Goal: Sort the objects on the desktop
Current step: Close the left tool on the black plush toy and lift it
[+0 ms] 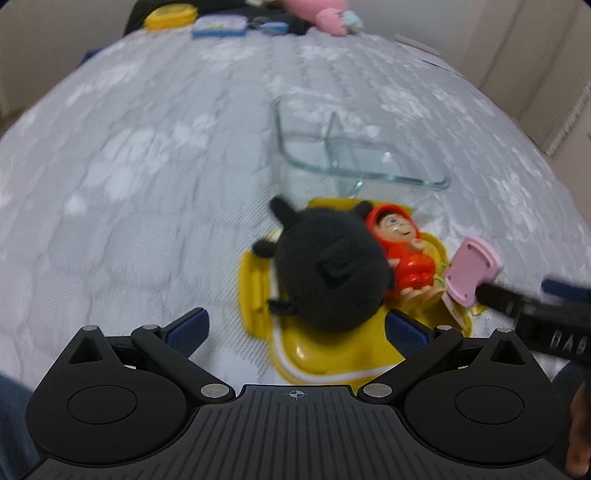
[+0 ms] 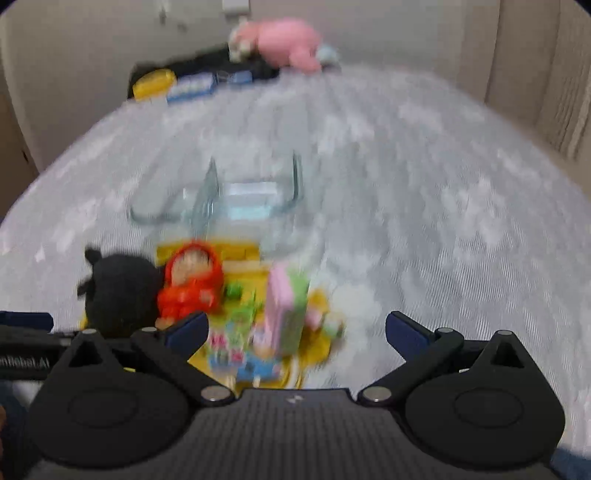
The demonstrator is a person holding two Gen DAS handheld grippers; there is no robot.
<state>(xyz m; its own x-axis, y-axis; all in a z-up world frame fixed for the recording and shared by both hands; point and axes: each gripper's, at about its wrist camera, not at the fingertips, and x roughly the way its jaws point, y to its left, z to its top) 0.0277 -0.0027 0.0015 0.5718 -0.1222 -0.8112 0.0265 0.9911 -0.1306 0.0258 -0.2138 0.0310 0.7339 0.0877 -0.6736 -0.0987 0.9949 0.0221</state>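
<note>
A black plush toy (image 1: 328, 266) and a red hooded figurine (image 1: 402, 247) lie on a yellow tray (image 1: 321, 360). My left gripper (image 1: 295, 330) is open, its fingertips on either side of the plush's near end. Beyond the tray stands an empty divided glass container (image 1: 354, 155). In the blurred right wrist view my right gripper (image 2: 295, 328) is open around an upright pink and green box (image 2: 288, 310) on the tray (image 2: 240, 254), with small colourful pieces beside it. The figurine (image 2: 192, 280) and plush (image 2: 118, 291) sit to its left, below the glass container (image 2: 229, 195).
A white patterned cloth (image 1: 147, 184) covers the surface. At its far edge lie a yellow tub (image 1: 170, 16), a blue case (image 1: 218, 27) and a pink plush (image 1: 325, 13). Cardboard (image 1: 535, 74) stands at the right.
</note>
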